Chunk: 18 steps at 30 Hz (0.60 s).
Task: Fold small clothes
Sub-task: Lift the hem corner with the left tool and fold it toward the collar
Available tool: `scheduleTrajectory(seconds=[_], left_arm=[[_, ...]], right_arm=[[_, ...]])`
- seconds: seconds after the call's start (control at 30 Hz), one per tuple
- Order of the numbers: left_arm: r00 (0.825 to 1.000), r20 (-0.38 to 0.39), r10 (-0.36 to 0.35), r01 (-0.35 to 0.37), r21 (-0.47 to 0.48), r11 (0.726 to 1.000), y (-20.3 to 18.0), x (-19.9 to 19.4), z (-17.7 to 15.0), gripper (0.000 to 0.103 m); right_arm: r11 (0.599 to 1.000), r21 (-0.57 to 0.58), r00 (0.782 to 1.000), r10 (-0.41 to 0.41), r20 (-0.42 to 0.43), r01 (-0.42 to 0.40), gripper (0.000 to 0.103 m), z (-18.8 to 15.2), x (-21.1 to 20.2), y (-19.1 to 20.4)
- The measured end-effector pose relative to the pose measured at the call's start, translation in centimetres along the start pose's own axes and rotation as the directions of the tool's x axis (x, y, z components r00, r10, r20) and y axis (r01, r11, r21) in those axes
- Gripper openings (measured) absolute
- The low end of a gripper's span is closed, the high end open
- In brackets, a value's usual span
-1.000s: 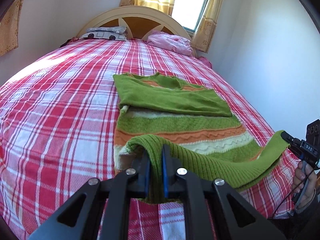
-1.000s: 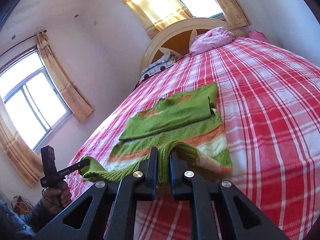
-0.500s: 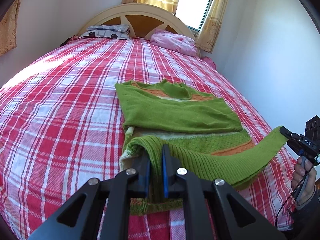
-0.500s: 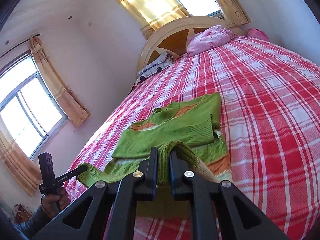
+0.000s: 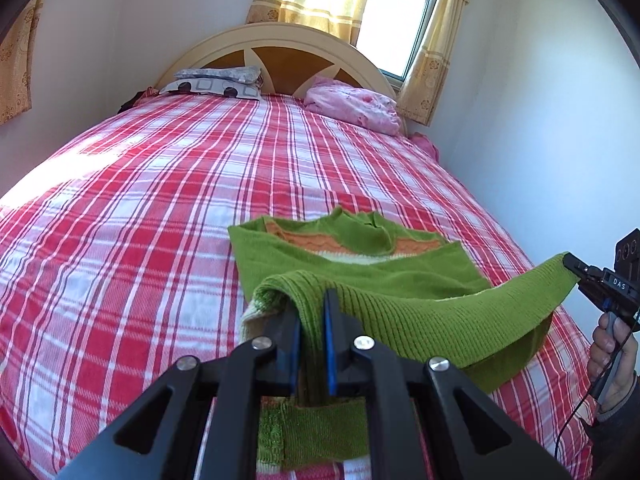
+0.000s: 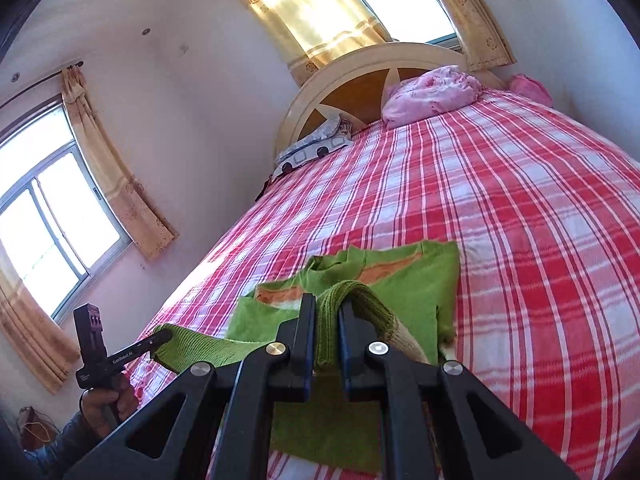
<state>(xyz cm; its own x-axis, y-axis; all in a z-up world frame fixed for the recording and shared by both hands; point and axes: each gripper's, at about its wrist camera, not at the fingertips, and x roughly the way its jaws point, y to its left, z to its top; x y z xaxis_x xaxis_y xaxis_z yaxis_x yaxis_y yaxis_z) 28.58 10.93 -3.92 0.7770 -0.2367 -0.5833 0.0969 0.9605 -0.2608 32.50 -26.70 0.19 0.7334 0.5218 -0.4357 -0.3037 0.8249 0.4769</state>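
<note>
A green knit sweater (image 5: 360, 264) with orange and cream stripes lies on the red plaid bed (image 5: 160, 208), sleeves folded across its chest. My left gripper (image 5: 312, 300) is shut on the left corner of its ribbed hem. My right gripper (image 6: 326, 304) is shut on the right corner of the hem, and it also shows at the right edge of the left wrist view (image 5: 570, 260). The hem (image 5: 440, 320) hangs stretched between the two grippers, lifted above the sweater's (image 6: 400, 280) upper part. The left gripper also shows in the right wrist view (image 6: 164, 336).
A patterned pillow (image 5: 216, 80) and a pink bundle (image 5: 352, 104) lie by the headboard (image 5: 280, 52). A wall (image 5: 540, 140) runs close along the bed's right side. Windows with yellow curtains (image 6: 116, 176) stand behind and to the left.
Both grippers have carried the hem up and forward toward the collar. The striped lower body of the sweater is now covered by the lifted fold.
</note>
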Motion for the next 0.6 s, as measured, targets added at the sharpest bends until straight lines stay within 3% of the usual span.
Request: scheduleTrajectory(seconds=[0.33,0.6], left_arm=[[1.0,-0.001,0.023,-0.023,-0.028,0.999,1.1,4.5,4.4,0.011],[0.995,-0.071,0.066,-0.069,-0.037,0.997,2.5,10.3,5.3,0.011]], right_arm=[[1.0,0.006,0.999,-0.03,-0.021,0.03,0.01,4.5,5.2,-1.3],[0.997,0.048,0.993,-0.06,-0.105,0.065,0.01,6.3,11.4,-4.4]])
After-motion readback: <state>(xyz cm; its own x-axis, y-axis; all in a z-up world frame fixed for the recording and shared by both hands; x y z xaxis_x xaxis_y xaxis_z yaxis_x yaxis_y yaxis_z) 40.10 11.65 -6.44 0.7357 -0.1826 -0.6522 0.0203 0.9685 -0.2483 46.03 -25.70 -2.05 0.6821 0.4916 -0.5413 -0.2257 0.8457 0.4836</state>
